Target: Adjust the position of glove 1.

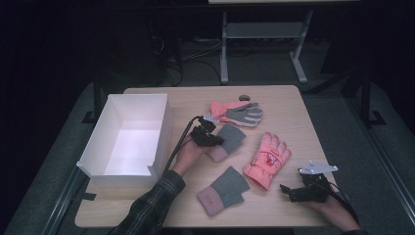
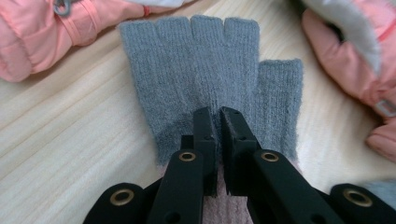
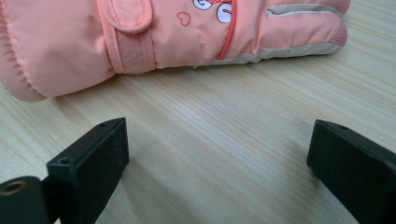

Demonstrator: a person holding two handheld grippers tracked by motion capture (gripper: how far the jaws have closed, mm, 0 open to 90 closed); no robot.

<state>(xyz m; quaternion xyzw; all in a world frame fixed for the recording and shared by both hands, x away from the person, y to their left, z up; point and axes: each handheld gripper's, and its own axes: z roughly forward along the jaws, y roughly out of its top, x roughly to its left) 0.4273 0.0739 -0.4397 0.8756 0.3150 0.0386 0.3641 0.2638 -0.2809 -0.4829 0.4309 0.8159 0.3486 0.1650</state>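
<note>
A grey knit fingerless glove [image 1: 232,136] with a pink cuff lies mid-table. My left gripper [image 1: 219,141] is shut on it; in the left gripper view the jaws [image 2: 218,122] pinch a fold of the grey knit [image 2: 196,60] near the cuff. A second grey knit glove [image 1: 225,190] lies nearer the front edge. To its right rests a pink padded ski glove [image 1: 268,159], seen close up in the right gripper view [image 3: 177,37]. My right gripper [image 1: 286,192] sits on the table just short of that glove, its jaws [image 3: 219,140] open over bare wood.
An open white box [image 1: 164,127] stands at the table's left. Another pink ski glove [image 1: 240,112], grey palm up, lies at the back beside a small dark disc [image 1: 243,97]. Pink gloves flank the held knit glove [image 2: 28,32] [image 2: 355,51].
</note>
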